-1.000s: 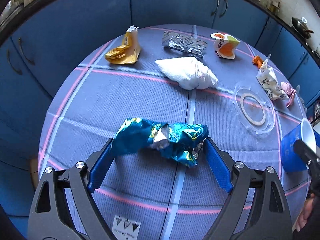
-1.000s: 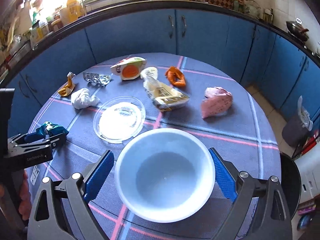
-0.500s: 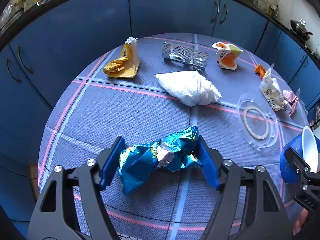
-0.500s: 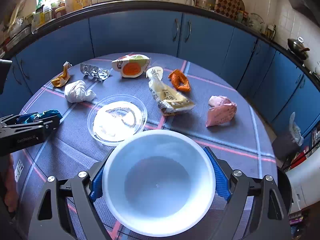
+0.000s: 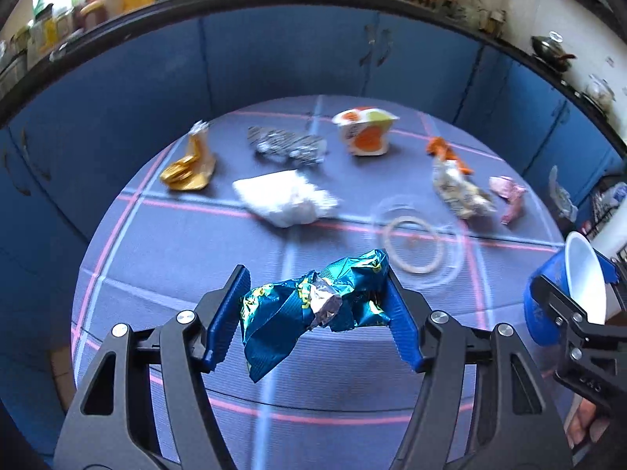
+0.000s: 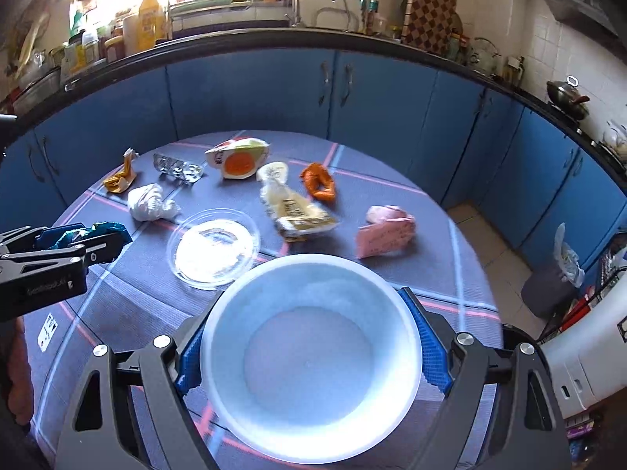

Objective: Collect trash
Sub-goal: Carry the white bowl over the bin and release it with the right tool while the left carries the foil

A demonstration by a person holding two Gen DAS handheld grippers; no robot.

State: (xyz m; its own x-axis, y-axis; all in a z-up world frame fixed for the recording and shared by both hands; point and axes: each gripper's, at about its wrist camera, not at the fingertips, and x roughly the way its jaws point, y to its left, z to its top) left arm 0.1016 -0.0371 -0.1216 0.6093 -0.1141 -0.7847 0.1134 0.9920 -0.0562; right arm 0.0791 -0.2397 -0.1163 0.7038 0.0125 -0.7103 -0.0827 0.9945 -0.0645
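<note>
My left gripper [image 5: 313, 305] is shut on a crumpled teal foil wrapper [image 5: 313, 309] and holds it above the round table [image 5: 196, 243]. My right gripper [image 6: 309, 337] is shut on a white bowl with a blue outside [image 6: 309, 360], empty inside; the bowl also shows at the right edge of the left wrist view [image 5: 584, 278]. The left gripper with the wrapper shows at the left of the right wrist view [image 6: 78, 239]. Other trash lies on the table: a white crumpled tissue [image 5: 286, 201], a yellow wrapper [image 5: 188, 164], a silver blister pack [image 5: 290, 147] and an orange-white carton [image 5: 364, 131].
A clear plastic lid [image 6: 213, 248], a beige snack bag [image 6: 294, 211], an orange peel [image 6: 319, 182] and a pink wrapper [image 6: 386, 231] lie further right. Blue cabinets [image 6: 274, 90] ring the table. A grey bin [image 6: 548, 286] stands on the floor at right.
The left gripper closed on the teal wrapper and lifted it off the table. The right gripper tightened on the bowl and raised it a little.
</note>
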